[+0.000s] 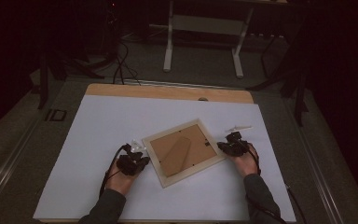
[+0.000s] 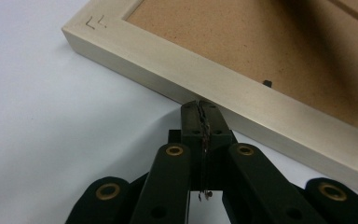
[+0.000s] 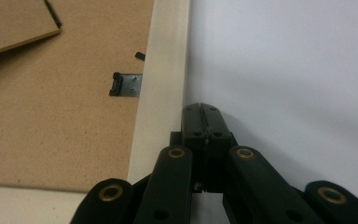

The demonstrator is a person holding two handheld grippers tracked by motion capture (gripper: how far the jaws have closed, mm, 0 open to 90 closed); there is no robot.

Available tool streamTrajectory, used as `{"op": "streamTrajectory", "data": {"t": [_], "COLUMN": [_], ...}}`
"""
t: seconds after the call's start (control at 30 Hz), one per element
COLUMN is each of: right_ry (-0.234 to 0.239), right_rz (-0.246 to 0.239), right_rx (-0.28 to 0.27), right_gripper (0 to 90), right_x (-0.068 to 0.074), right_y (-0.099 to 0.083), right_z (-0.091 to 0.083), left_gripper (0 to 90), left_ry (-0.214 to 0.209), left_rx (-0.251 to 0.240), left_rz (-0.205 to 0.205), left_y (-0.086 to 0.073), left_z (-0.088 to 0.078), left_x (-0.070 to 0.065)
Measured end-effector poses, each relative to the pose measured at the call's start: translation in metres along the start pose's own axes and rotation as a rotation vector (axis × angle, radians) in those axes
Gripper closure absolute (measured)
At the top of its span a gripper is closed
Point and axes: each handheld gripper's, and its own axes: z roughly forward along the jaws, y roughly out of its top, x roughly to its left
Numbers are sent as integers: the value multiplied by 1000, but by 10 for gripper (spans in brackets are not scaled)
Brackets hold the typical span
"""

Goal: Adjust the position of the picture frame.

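Frame [image 1: 183,150] face-down, corner mark unreadable, grippers closed

The picture frame [image 1: 184,152] lies face down on the white table, turned askew so its corners point toward the table's edges; its border is pale, light-coloured wood, and its brown fibreboard backing faces up; a folding stand of the same brown board lies flat across the backing; a small metal hanger clip [image 3: 127,85] sits at the inner edge of one side; small dark retaining tabs hold the backing in along the border.
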Motion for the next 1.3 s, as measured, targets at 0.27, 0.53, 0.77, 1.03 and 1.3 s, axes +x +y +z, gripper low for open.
{"op": "streamTrajectory", "data": {"t": [0.27,0.53,0.77,1.03,1.3], "right_ry": [22,24,12,28,38], "right_rz": [7,2,-2,14,44], "right_rx": [-15,-4,-20,-40,-66], "right_gripper": [900,900,900,900,900], "right_x": [6,11,17,21,24], "right_y": [-6,-11,-20,-32,-42], "right_z": [-2,-6,-12,-18,-23], "left_gripper": [900,900,895,885,900], "left_ry": [-11,-13,-32,-50,-43], "left_rx": [15,25,27,43,48], "left_rz": [25,52,48,77,76], "left_y": [-3,-6,-10,-14,-15], "left_z": [-4,-8,-11,-16,-16], "left_x": [0,-3,-5,-8,-10]}}
